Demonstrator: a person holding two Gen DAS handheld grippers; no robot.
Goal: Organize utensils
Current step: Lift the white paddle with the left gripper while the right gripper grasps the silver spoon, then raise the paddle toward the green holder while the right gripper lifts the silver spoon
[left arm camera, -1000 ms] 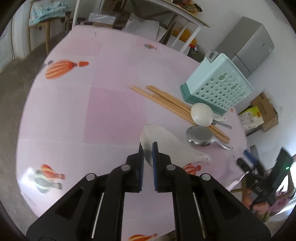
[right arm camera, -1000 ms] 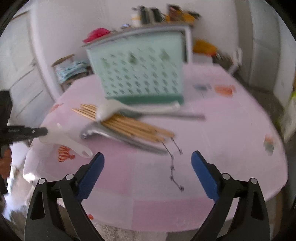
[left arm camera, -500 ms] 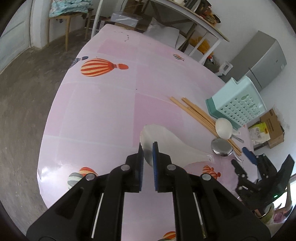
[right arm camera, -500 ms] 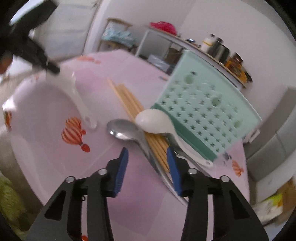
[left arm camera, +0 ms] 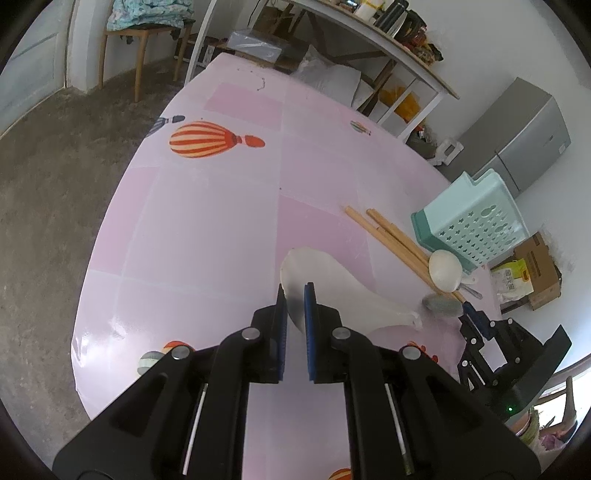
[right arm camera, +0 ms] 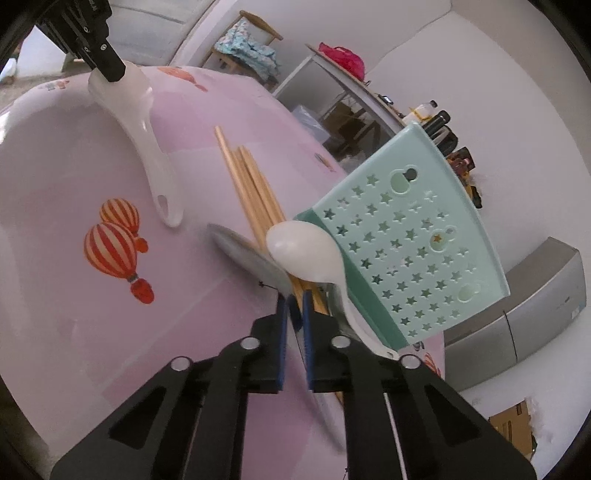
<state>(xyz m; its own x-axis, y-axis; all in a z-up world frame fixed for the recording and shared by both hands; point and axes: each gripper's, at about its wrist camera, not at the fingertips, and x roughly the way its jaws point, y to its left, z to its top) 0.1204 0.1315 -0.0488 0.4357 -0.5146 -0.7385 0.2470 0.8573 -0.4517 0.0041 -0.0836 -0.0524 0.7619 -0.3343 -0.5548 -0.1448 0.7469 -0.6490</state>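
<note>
My left gripper is shut on the blade of a white rice paddle, which it holds over the pink table. From the right wrist that gripper and the paddle appear at top left. My right gripper is closing tight on the handle of a metal spoon that is tipped on edge. A white spoon lies across several wooden chopsticks just beyond. Behind them a mint star-hole basket lies tipped on its side.
The near table edge runs below both grippers. In the left wrist view, a grey fridge and a cardboard box stand on the floor beyond the basket. A white shelf rack and a wooden stool stand behind the table.
My right gripper rolled, came in low to the utensil pile, and its jaws went from wide open to shut at the metal spoon. My left gripper drew back with the paddle.
</note>
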